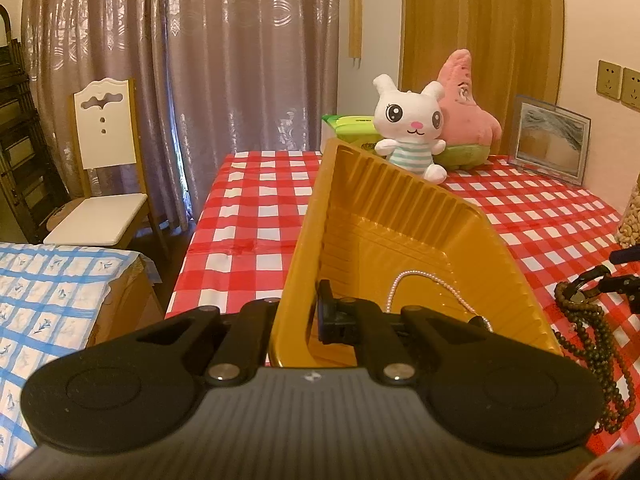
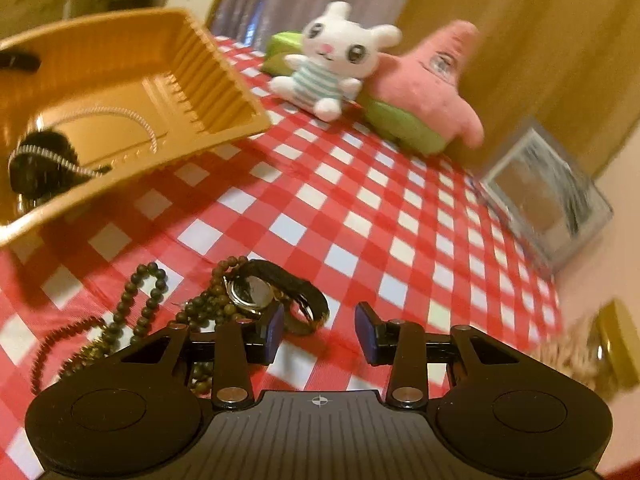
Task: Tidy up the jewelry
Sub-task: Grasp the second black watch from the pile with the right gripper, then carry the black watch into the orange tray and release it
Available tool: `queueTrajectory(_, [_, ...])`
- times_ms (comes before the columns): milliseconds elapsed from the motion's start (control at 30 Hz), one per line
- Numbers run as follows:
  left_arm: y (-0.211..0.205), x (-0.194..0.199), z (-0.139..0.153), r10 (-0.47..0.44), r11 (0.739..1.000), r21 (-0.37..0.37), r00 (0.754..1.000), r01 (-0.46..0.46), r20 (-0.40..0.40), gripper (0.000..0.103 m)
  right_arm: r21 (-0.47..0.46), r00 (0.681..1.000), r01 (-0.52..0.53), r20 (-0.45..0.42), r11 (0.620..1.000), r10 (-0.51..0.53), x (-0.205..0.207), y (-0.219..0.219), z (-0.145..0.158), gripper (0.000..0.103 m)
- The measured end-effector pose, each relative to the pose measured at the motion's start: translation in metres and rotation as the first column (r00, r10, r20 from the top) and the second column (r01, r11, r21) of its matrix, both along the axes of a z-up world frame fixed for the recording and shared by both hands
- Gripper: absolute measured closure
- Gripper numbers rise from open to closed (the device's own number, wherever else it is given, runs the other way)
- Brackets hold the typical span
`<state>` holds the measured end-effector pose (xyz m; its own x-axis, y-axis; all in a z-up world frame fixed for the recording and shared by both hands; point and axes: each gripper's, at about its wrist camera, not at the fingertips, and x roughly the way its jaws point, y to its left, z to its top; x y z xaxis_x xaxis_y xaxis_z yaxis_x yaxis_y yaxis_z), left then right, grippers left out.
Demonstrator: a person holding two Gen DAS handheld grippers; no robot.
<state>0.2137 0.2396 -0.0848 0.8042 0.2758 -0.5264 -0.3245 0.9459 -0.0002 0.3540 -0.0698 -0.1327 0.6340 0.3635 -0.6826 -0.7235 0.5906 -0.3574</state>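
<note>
My left gripper (image 1: 298, 312) is shut on the near wall of a gold plastic tray (image 1: 400, 208) and holds it tilted above the table. A white pearl necklace (image 1: 424, 284) lies inside the tray; it also shows in the right wrist view (image 2: 120, 114), where the tray (image 2: 132, 60) hangs at upper left. My right gripper (image 2: 320, 330) is open and empty, low over the red checked tablecloth (image 2: 380, 208). A wristwatch with a black strap (image 2: 264, 292) and dark bead strings (image 2: 132, 316) lie just ahead-left of its left finger (image 2: 272, 332). The beads show at right in the left view (image 1: 592, 340).
A white bunny plush (image 1: 412, 128) and a pink star plush (image 1: 464, 112) sit at the table's far side, with a green packet (image 1: 348, 128) and a picture frame (image 1: 552, 140). A white chair (image 1: 104, 168) and a blue checked surface (image 1: 48, 300) stand to the left.
</note>
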Motion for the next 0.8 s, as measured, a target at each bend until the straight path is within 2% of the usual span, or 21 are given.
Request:
queueTrajectory(33, [0.000,0.000,0.000,0.002,1.000,0.001,1.000,-0.002,-0.001,0.097,-0.015,1.000,-0.011,0.013,1.000,0.011,0.000,0.002,-0.002,0.064])
queueTrajectory(100, [-0.001,0.000,0.000,0.004,1.000,0.002,1.000,-0.004,-0.003,0.097,-0.040,0.999,-0.035,0.028,0.999,0.036,0.000,0.005,-0.005,0.079])
queueTrajectory(167, [-0.001,0.000,0.001,0.004,1.000,0.003,1.000,-0.004,-0.003,0.097,-0.060,0.998,-0.047,0.040,0.997,0.049,-0.001,0.007,-0.008,0.088])
queueTrajectory(267, [-0.002,0.000,0.001,0.005,1.000,0.003,1.000,-0.005,-0.003,0.097,-0.059,0.999,-0.027,0.040,0.998,0.029,-0.001,0.006,-0.011,0.090])
queueTrajectory(333, [-0.002,0.000,0.001,0.005,1.000,0.003,1.000,-0.005,-0.003,0.097,-0.003,0.999,0.040,-0.030,0.999,-0.040,0.005,0.000,-0.008,0.091])
queueTrajectory(400, [-0.002,-0.001,0.001,0.004,1.000,0.004,1.000,-0.004,-0.003,0.097,0.091,0.978,0.158,-0.149,0.983,-0.143,0.016,-0.012,-0.004,0.092])
queueTrajectory(467, [-0.002,0.000,0.001,0.004,1.000,0.004,1.000,-0.004,-0.003,0.097,0.186,0.925,0.297,-0.298,0.936,-0.235,0.028,-0.028,-0.002,0.092])
queueTrajectory(533, [-0.002,-0.001,0.001,0.004,1.000,0.003,1.000,-0.004,-0.004,0.097,0.252,0.854,0.430,-0.426,0.867,-0.300,0.037,-0.044,-0.002,0.092])
queueTrajectory(700, [-0.002,-0.002,0.001,0.001,1.000,0.007,1.000,-0.001,-0.003,0.097,0.319,0.694,0.638,-0.633,0.701,-0.343,0.045,-0.072,0.001,0.092])
queueTrajectory(800, [-0.001,-0.002,0.001,0.000,1.000,0.005,1.000,0.000,-0.004,0.097,0.330,0.605,0.726,-0.722,0.603,-0.334,0.043,-0.085,0.003,0.092])
